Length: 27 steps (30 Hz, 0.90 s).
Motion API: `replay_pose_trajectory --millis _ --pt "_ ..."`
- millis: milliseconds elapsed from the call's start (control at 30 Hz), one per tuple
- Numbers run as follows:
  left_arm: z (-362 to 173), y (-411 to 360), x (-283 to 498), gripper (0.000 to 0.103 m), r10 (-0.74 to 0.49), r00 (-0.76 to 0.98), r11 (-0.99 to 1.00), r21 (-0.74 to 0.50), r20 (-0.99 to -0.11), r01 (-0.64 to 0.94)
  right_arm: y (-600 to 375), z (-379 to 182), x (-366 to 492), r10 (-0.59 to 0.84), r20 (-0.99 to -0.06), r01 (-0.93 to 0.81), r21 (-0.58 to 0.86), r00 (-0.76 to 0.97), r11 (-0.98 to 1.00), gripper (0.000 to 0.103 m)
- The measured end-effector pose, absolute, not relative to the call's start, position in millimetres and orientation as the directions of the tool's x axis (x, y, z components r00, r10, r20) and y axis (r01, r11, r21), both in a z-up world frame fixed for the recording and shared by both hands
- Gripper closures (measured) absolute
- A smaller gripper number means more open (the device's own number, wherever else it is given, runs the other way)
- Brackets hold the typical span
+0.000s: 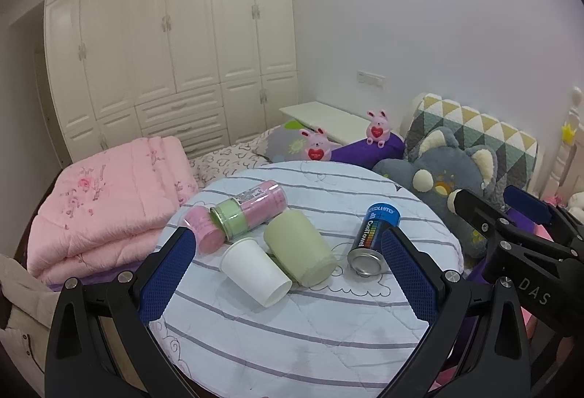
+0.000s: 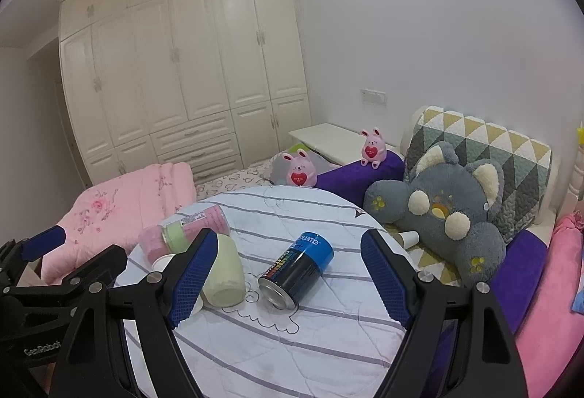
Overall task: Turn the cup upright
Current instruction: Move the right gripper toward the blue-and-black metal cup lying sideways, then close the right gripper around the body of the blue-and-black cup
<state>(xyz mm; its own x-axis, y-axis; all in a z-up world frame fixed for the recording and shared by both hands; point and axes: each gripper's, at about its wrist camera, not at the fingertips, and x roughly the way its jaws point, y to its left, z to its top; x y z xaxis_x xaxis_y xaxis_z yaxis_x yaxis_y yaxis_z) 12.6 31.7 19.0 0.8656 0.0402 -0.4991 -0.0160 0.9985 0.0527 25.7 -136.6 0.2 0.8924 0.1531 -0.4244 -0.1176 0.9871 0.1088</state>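
Note:
A white paper cup (image 1: 255, 271) lies on its side on the round striped table (image 1: 292, 336), mouth toward me. A pale green cup (image 1: 299, 252) lies on its side beside it, touching it. My left gripper (image 1: 288, 274) is open and empty, its fingers either side of both cups and short of them. In the right wrist view the green cup (image 2: 225, 274) lies by the left finger and the white cup (image 2: 162, 261) is mostly hidden behind that finger. My right gripper (image 2: 292, 279) is open and empty, with a blue can (image 2: 297, 270) lying between its fingers.
A pink and green canister (image 1: 252, 208) and a pink cup (image 1: 204, 230) lie at the table's back left. The blue can (image 1: 374, 237) lies at the right. A folded pink quilt (image 1: 102, 204) is left, a grey plush (image 1: 449, 179) right, another paper cup (image 2: 408, 238) on the bed.

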Motion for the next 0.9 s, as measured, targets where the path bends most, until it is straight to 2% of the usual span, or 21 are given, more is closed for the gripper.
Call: replay_pose_trajectory --millis 900 --pt "20 29 15 0.000 0.040 0.860 0.999 0.051 -0.509 -0.016 -138 -10 36 0.161 -0.446 -0.119 0.122 0.880 0.985 0.021"
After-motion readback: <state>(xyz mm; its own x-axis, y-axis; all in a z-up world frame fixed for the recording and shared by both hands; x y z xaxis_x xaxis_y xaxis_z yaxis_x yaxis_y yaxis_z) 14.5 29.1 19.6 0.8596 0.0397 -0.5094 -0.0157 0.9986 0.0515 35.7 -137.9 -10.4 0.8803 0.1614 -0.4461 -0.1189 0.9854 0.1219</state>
